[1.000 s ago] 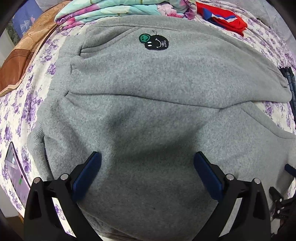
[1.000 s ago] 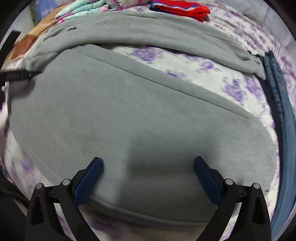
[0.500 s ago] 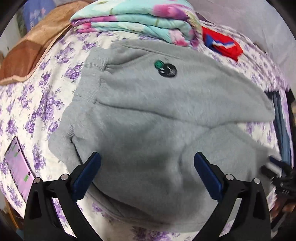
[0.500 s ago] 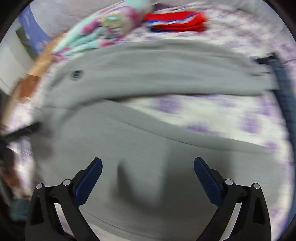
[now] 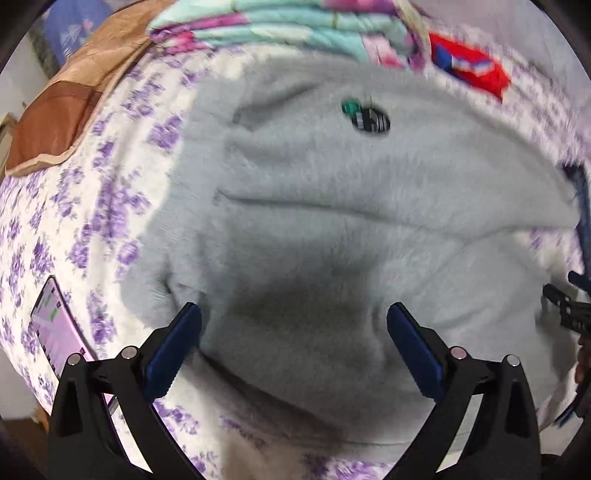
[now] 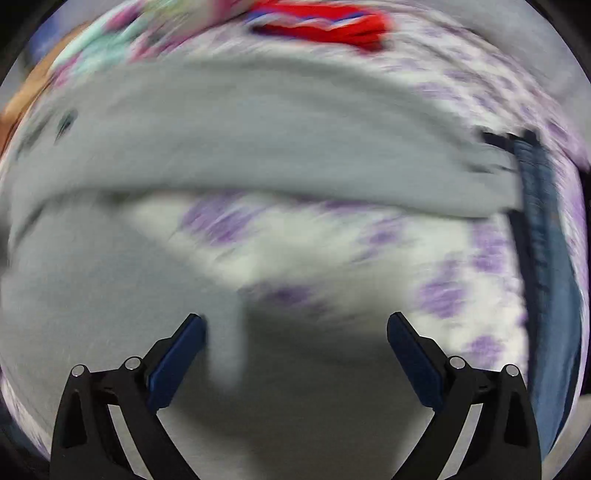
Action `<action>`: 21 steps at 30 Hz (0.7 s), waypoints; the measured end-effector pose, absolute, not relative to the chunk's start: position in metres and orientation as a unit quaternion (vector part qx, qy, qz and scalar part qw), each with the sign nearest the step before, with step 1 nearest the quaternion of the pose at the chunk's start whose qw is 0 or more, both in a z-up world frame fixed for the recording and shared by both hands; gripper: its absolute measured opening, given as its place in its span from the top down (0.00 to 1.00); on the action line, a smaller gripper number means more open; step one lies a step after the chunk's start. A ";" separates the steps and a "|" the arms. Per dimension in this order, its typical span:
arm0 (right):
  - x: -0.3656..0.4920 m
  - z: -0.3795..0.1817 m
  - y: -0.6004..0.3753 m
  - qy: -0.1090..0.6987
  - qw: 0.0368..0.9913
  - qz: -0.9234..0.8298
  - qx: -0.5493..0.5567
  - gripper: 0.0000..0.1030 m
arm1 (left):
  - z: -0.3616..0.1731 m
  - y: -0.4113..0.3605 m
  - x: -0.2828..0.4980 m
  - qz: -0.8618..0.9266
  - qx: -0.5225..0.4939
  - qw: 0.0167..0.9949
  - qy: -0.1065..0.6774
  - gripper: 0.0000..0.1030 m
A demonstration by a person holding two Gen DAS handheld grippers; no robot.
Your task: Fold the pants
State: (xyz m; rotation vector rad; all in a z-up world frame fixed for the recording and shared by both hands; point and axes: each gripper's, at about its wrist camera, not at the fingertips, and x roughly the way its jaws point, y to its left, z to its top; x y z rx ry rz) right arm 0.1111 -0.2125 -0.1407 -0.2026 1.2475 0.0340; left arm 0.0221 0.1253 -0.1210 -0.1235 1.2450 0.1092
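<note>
Grey fleece pants [image 5: 332,206] lie spread across the bed [image 5: 74,206], waistband toward its left edge; thick, soft, floppy. Both tongs, left [image 5: 294,345] and right [image 6: 295,349], gape empty; best pinched at waistband or cuff.

The pants [image 5: 332,206] are lying on the bedsheet [image 5: 110,206], with a phone [image 5: 55,328] sitting left and folded blankets [image 5: 288,26] lying behind.

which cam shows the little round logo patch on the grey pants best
The left wrist view. There the logo patch faces the camera near the top of the grey pants, showing a green and a black round shape despite some blur. In the right wrist view it is only a dark, heavily blurred smear at the far left edge.
</note>
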 end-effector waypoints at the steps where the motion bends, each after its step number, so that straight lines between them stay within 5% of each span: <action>1: 0.116 -0.130 -0.220 0.567 0.819 0.024 -0.086 0.03 | -0.113 0.128 0.023 0.051 -0.062 0.816 0.572 0.05; 7: 0.176 -0.104 -0.193 0.512 0.840 0.134 -0.123 0.04 | -0.096 0.138 0.076 0.085 -0.013 0.831 0.549 0.05; 11: 0.227 -0.107 -0.147 0.508 0.822 0.217 -0.138 0.20 | -0.104 0.137 0.124 0.097 0.022 0.824 0.557 0.05; 17: 0.259 -0.128 -0.065 0.488 0.788 0.300 -0.227 0.24 | -0.131 0.143 0.178 0.100 0.021 0.803 0.587 0.05; 20: 0.267 -0.147 -0.049 0.506 0.756 0.335 -0.245 0.64 | -0.145 0.149 0.192 0.108 0.023 0.794 0.598 0.05; 21: 0.272 -0.145 -0.047 0.507 0.752 0.348 -0.238 0.92 | -0.148 0.151 0.194 0.113 0.026 0.792 0.599 0.05</action>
